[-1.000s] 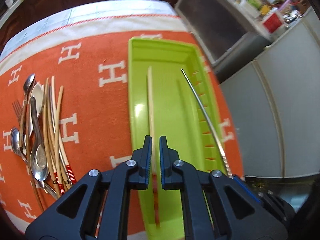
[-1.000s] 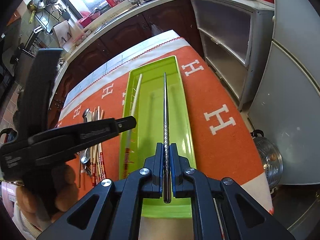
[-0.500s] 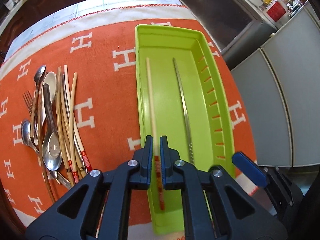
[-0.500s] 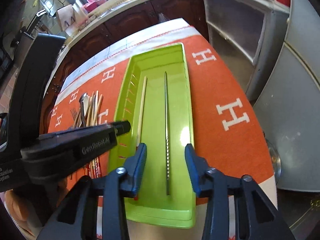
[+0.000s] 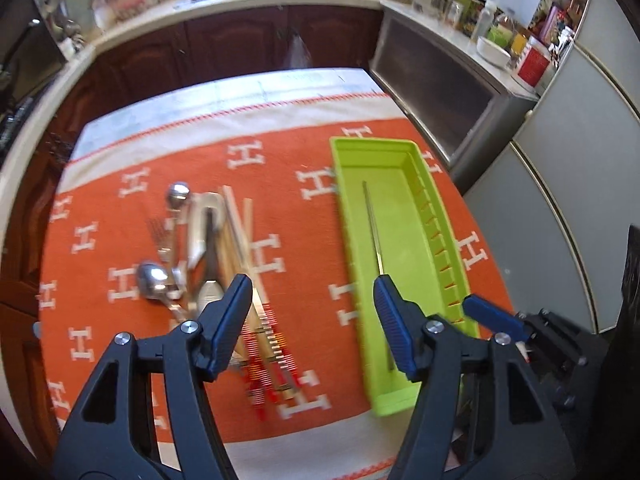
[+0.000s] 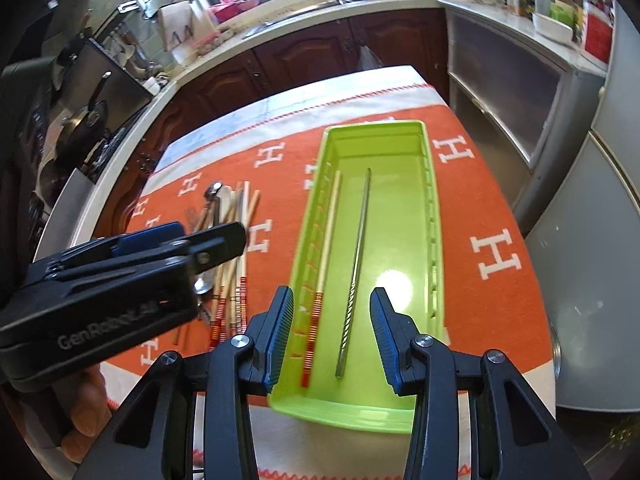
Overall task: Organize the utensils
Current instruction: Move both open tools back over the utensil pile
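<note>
green tray [image 6: 434,216] sits on the orange h-pattern cloth [image 6: 496,216], long axis running away from both cameras. inside it: a wooden chopstick [image 6: 329,236] with red-banded end along the left wall, and a metal chopstick [image 6: 357,240] with twisted grip roughly down the middle. the two lie near each other, not touching, both flat on the tray floor. in the left wrist view only the metal chopstick [image 5: 375,236] shows clearly in the tray [image 5: 404,160]; the wooden one can't be made out there.

change vs 1 s ago: each gripper was clamped on one chopstick over the tray. half a second ago the right had already let go, the left was still pinching the wooden one. now both are released.

left gripper [image 5: 312,308] has its jaws spread wide, empty, and has swung left, so it hovers between the tray and the loose pile [image 5: 212,252] of spoons, fork and chopsticks on the cloth. that view is motion-blurred.

right gripper [image 6: 331,326] has its jaws wide apart, empty, above the near end of the tray, straddling both chopstick handles without touching them.

the pile [image 6: 230,224] itself looks unchanged, left of the tray, well apart from it. kitchen counter [image 6: 320,12] and dark cabinets [image 6: 304,60] behind.
</note>
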`<state>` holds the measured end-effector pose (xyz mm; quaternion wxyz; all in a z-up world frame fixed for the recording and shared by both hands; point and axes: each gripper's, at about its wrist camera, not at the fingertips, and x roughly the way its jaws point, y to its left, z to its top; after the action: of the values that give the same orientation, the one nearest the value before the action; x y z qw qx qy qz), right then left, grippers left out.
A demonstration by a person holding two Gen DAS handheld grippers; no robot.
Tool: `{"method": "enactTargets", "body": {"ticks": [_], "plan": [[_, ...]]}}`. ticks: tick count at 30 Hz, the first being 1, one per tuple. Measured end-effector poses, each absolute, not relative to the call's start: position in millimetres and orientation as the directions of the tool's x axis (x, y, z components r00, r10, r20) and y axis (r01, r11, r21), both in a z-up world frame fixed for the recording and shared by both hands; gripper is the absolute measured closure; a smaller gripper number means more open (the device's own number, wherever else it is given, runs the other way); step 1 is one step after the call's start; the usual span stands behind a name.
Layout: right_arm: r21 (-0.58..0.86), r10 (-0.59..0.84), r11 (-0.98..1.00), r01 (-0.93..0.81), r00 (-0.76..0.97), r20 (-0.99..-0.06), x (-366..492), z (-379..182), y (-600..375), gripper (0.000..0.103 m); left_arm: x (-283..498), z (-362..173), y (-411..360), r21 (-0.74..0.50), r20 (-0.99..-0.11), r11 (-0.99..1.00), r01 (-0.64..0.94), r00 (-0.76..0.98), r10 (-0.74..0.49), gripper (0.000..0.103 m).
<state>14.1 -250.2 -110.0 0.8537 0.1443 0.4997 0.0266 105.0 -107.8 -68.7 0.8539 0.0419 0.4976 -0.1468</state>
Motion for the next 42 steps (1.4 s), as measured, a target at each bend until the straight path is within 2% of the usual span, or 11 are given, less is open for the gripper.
{"method": "enactTargets", "body": {"ticks": [6, 8, 12, 14, 16, 25, 34, 42], "plan": [[0.231, 0.152, 0.969, 0.083, 0.538, -0.829, 11, -86, -230, 0.057, 91, -56, -62, -0.055, -0.845, 0.966, 0.251, 0.504, -0.179, 0.043], [0.214, 0.135, 0.974, 0.078, 0.556, -0.82, 10, -78, -223, 0.05, 89, -52, -46, -0.078, -0.844, 0.972, 0.22, 0.504, -0.182, 0.043], [0.18, 0.109, 0.981, 0.065, 0.585, -0.804, 8, -63, -209, 0.044, 84, -39, -16, -0.097, -0.827, 0.981, 0.171, 0.535, -0.175, 0.043], [0.169, 0.106, 0.984, 0.052, 0.591, -0.799, 8, -56, -202, 0.036, 82, -33, -6, -0.095, -0.817, 0.983, 0.156, 0.552, -0.167, 0.042], [0.17, 0.113, 0.985, 0.039, 0.599, -0.792, 9, -50, -197, 0.034, 78, -25, 6, -0.091, -0.804, 0.986, 0.143, 0.573, -0.157, 0.039], [0.226, 0.193, 0.974, -0.015, 0.58, -0.792, 22, -37, -180, 0.033, 70, -7, 26, -0.071, -0.768, 0.991, 0.114, 0.628, -0.127, 0.026], [0.231, 0.217, 0.972, -0.04, 0.529, -0.82, 47, -50, -164, 0.033, 84, -31, 41, -0.05, -0.8, 0.997, 0.053, 0.596, -0.072, 0.025], [0.255, 0.246, 0.966, -0.043, 0.461, -0.853, 78, -88, -152, 0.036, 108, -85, 58, -0.086, -0.859, 0.996, 0.033, 0.503, -0.091, 0.025]]}}
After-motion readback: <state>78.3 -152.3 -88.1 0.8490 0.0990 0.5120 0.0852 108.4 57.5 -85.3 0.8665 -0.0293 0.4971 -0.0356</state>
